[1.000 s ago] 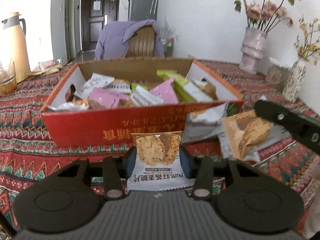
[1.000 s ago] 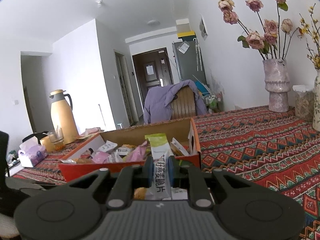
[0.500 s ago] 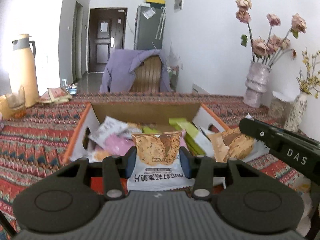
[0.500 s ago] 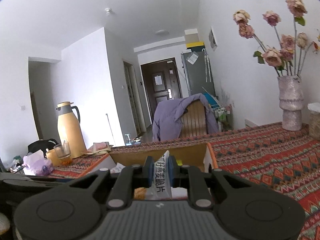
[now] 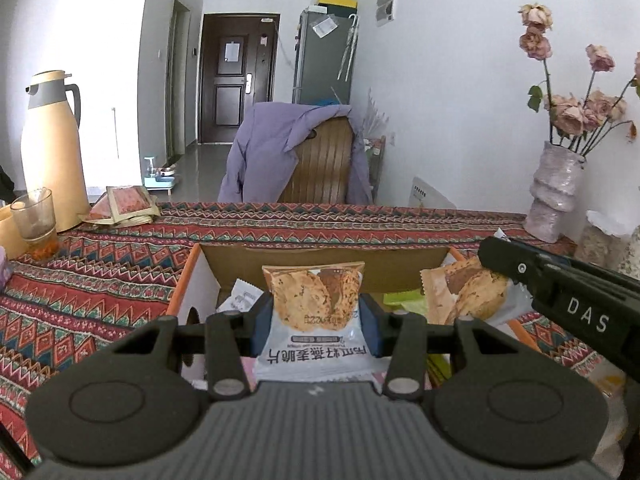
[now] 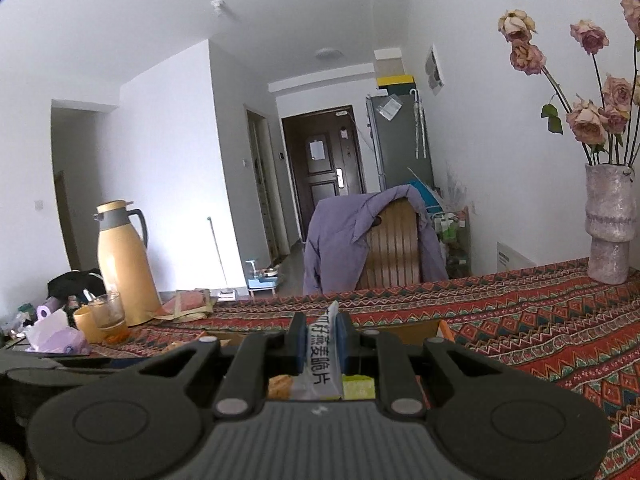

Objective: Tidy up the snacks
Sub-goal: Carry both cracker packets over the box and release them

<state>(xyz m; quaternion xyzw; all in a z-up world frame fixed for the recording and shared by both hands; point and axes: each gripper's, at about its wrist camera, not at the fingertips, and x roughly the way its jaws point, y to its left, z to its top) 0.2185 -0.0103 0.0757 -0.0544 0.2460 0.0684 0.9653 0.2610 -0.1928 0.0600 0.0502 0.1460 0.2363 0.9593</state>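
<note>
A light, crinkly oat-crisp packet [image 5: 314,312] is pinched flat by the left gripper [image 5: 314,322]; another packet [image 6: 322,354] is clamped edgewise by the right gripper [image 6: 320,344]; brittle contents are judged best held by the sealed edges.

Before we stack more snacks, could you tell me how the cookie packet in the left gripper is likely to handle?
The cookie packet looks light and stands unsupported between the left gripper pads. Its glossy film may slip. The cookies pictured probably crack if squeezed.

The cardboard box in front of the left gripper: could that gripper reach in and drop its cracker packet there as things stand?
Probably yes. The left gripper, shut on a cracker packet, hangs over the cardboard box, whose top is open. The right gripper with its own packet sits off to one side, not across the path.
</note>
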